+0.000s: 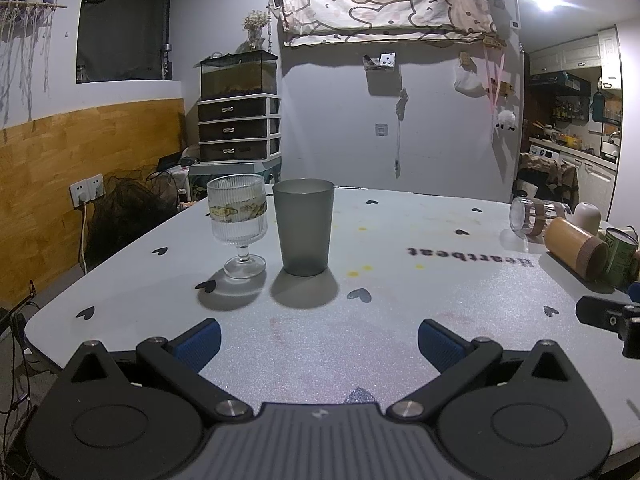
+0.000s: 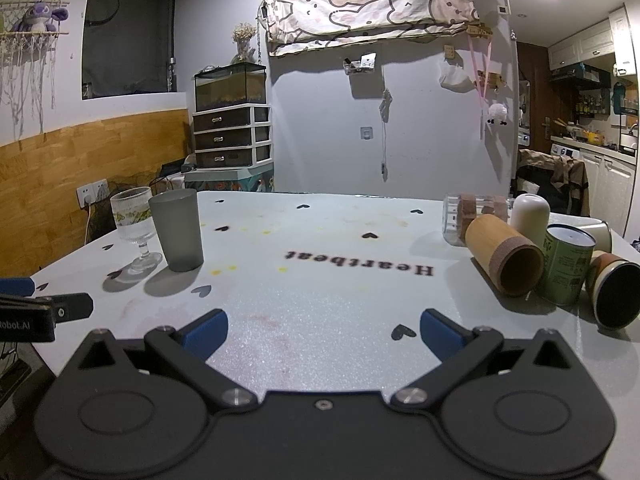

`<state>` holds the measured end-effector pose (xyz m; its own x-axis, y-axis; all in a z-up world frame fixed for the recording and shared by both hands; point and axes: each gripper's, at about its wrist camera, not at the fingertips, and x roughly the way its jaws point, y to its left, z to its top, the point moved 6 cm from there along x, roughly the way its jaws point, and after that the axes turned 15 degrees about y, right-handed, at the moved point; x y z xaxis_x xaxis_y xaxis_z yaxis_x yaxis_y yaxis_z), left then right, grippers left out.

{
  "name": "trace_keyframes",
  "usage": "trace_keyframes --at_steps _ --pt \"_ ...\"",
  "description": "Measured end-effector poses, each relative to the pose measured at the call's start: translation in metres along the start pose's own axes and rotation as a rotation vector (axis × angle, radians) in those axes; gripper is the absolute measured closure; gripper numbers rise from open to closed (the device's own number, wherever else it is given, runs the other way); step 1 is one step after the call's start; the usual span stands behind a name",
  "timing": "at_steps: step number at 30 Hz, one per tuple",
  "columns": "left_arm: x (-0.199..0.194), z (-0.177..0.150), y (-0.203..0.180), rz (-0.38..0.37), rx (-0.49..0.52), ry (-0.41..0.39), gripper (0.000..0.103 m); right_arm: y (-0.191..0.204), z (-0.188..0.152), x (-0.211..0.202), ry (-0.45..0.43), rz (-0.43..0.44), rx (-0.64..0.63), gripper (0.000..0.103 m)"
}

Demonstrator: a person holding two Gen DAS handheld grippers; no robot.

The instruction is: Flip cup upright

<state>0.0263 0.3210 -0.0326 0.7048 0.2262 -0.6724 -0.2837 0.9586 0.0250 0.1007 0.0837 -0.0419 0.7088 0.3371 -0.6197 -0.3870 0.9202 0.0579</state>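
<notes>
A: Both our grippers, left gripper (image 1: 319, 340) and right gripper (image 2: 323, 332), gape wide, holding nothing

B: Because upright cups sit ahead-left; the bamboo cup (image 2: 503, 258) lies tipped ahead-right of ours, near the other unrighted ones

On the left side of the table (image 2: 320, 280) two cups already stand upright: a grey frosted tumbler (image 2: 178, 230) with its open mouth up, and just beside it, on its left, a ribbed clear goblet (image 2: 134, 224) on a short stem, with a patterned band around the bowl. On the right side several cups are in a close group. A brown bamboo-coloured cup (image 2: 503, 255) lies on its side, its open mouth toward the camera. A clear glass with brown bands (image 2: 472, 216) lies on its side behind it. A white cup (image 2: 530, 213) stands mouth down. A green printed cup (image 2: 567, 264) is also mouth down. A dark-mouthed cup (image 2: 614, 295) lies on its side at the far right.
</notes>
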Motion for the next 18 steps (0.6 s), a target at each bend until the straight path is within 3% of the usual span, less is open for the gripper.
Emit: trace_keyframes --at_steps 18 --pt "0.0009 -0.001 0.0019 0.001 -0.004 0.004 0.0 0.0003 -0.0003 0.0003 0.0 0.0 0.0 0.0"
